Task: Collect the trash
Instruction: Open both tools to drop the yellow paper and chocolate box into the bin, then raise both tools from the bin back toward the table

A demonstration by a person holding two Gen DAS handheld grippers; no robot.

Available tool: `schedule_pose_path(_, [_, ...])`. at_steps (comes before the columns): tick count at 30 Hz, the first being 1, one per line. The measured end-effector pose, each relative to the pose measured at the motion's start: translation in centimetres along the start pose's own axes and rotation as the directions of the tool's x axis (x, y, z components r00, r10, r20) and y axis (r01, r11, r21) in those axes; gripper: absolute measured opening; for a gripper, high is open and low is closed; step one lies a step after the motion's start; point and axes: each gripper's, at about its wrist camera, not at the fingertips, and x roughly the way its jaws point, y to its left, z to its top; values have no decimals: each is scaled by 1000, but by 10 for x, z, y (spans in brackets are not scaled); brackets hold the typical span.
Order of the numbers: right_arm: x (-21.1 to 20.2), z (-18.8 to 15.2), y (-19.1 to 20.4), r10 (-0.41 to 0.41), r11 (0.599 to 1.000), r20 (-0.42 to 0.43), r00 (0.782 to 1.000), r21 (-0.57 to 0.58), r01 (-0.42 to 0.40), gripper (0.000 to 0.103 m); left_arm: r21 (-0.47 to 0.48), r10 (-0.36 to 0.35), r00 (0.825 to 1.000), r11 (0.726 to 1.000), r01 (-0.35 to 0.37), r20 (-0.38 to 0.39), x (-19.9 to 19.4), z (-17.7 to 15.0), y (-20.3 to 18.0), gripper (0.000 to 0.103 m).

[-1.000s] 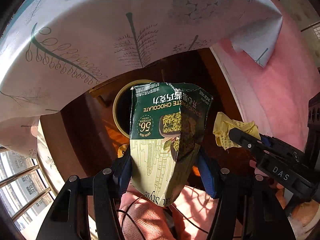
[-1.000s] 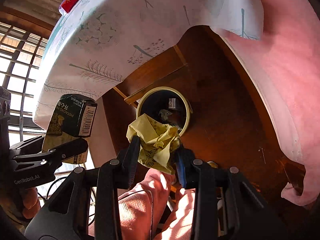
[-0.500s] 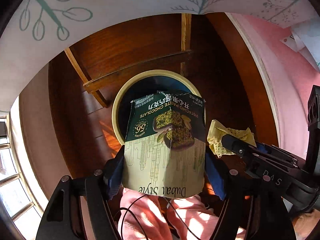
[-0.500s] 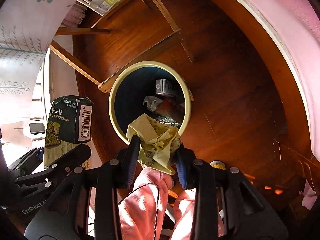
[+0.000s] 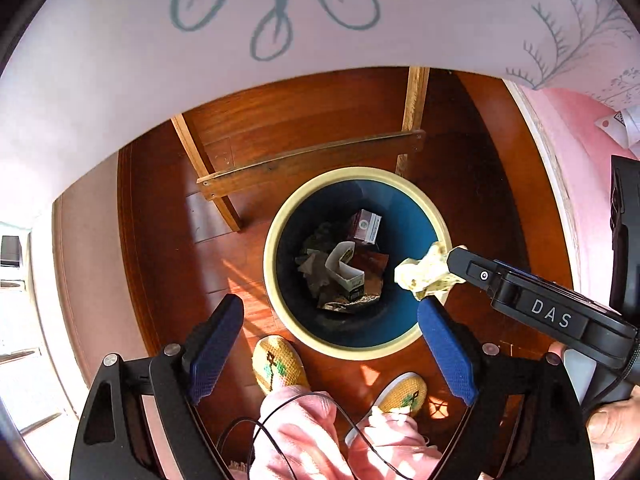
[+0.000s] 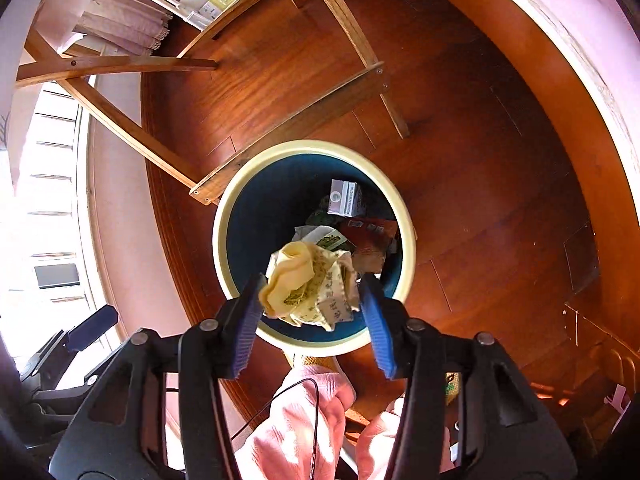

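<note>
A round bin (image 5: 276,272) with a cream rim and blue inside stands on the wooden floor under the table; it also shows in the right wrist view (image 6: 224,216). Several boxes and wrappers lie in it, among them the chocolate box (image 5: 346,270). My left gripper (image 5: 332,344) is open and empty above the bin's near rim. My right gripper (image 6: 310,296) is shut on a crumpled yellow paper (image 6: 308,288) held over the bin; the paper also shows in the left wrist view (image 5: 424,272).
Wooden table legs and a crossbar (image 5: 304,164) stand just behind the bin. The patterned tablecloth (image 5: 280,20) hangs overhead. My two slippered feet (image 5: 280,364) are close to the bin's near side. A pink wall (image 6: 580,20) runs along the right.
My left gripper opened and the chocolate box dropped into the bin. Both grippers moved in under the table and over the bin. The right gripper kept hold of the yellow paper.
</note>
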Motion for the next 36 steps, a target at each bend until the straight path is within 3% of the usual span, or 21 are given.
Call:
schedule_pose_path(1, [0,2,3,2,1000,9,1000,-10,-2,60,-5,2,1000,1000,-2,7,-3,1,1,90])
schedule_pose_path(7, [-7,10,23,-3,999,10,1000,-46,3,60,-42,-8,999,999,10,42,-34,9,9,90])
schedule_pose_path(13, [-41,9,40,5,997,25,1000,-83,-3,60,-53,-8,997,999,12,76,-84,12,7,90])
schedule_pose_path(21, [-133,-1,63,30,993,76,997,-118,-21,61,-44,7,991,999,-1,134,-179,6,-5,90])
schedule_pose_path(29, [-250,-24,92,92,983,146,985,-170,-67,61,-20,-5,979,1000,9,206,-291,-3,-20,90])
schedule_pose_path(32, [-293,-32,103,125,976,165,978,-195,-91,61,-5,8,966,1000,-7,260,-341,-8,-26,90])
schedule_pose_path(36, [-347,-40,117,163,963,203,965,-245,-111,61,-1,31,935,999,-33,354,-407,-13,-31,90])
